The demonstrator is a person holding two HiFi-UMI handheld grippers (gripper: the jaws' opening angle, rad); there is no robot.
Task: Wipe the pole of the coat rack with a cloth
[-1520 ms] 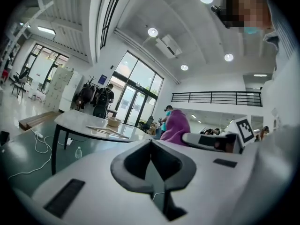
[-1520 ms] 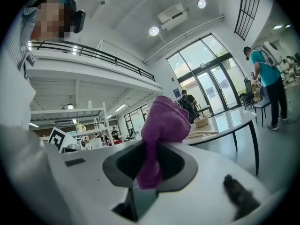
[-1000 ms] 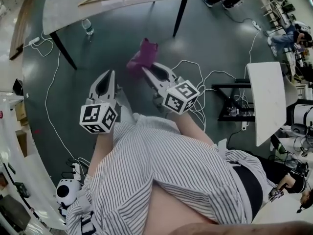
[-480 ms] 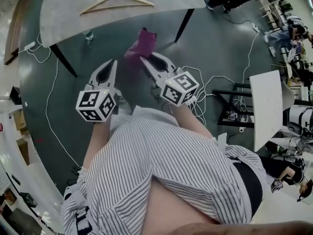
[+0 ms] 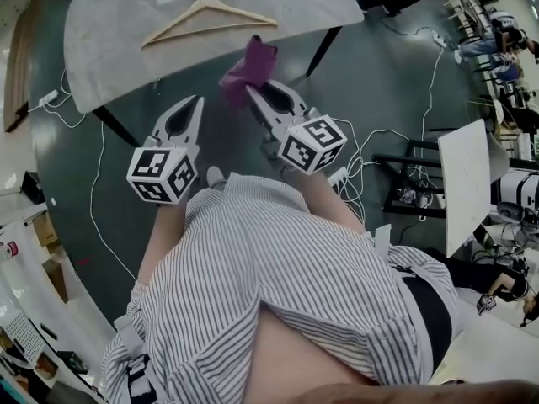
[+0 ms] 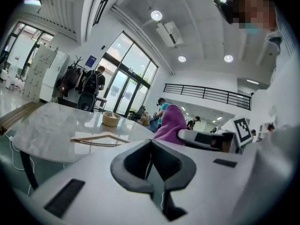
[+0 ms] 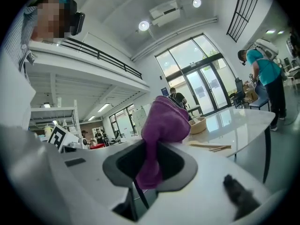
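A purple cloth point(image 5: 248, 64) is bunched up and pinched in my right gripper point(image 5: 253, 89), which is shut on it. In the right gripper view the cloth point(image 7: 162, 123) stands up out of the closed jaws of the right gripper point(image 7: 149, 146). My left gripper point(image 5: 197, 101) is held beside it on the left, shut with nothing in it; its jaws meet in the left gripper view point(image 6: 151, 143). Both grippers hang over the dark floor, just short of a marble table point(image 5: 109, 32). No coat rack pole shows close by.
A wooden hanger point(image 5: 207, 18) and a woven basket point(image 6: 111, 119) lie on the table. Black table legs point(image 5: 320, 49) and white cables point(image 5: 93, 217) cross the floor. A white desk point(image 5: 461, 183) stands on the right. Far off, a stand hung with dark bags point(image 6: 75, 78) is near glass doors.
The table and hanger have come lower and nearer in the head view. Both grippers stay side by side, shut, with the cloth still in the right one.
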